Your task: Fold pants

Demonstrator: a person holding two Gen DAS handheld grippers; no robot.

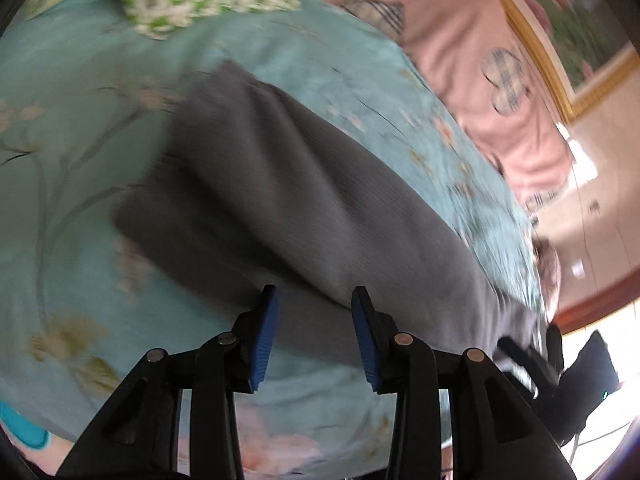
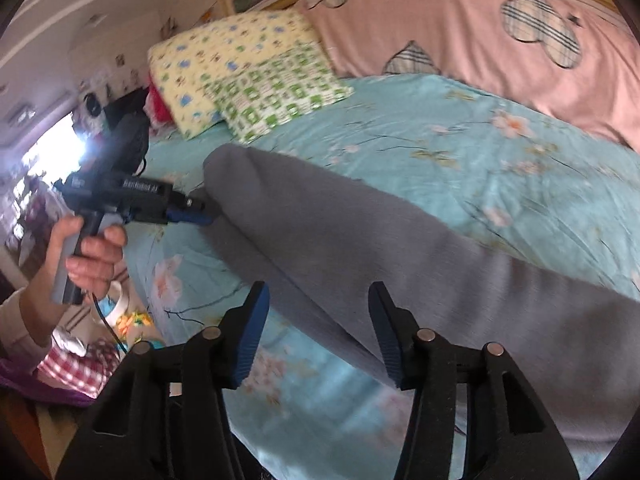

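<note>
Grey pants [image 2: 360, 240] lie lengthwise on the bed's blue sheet [image 2: 460, 140], so with both the left gripper [image 1: 314, 312] and right gripper [image 2: 318, 308] jaws wide open and empty, close each squarely on the near edge before lifting.

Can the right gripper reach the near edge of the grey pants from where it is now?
Probably yes. The right gripper is open with the grey pants directly ahead between its fingers, and nothing lies between them on the blue bedsheet.
</note>
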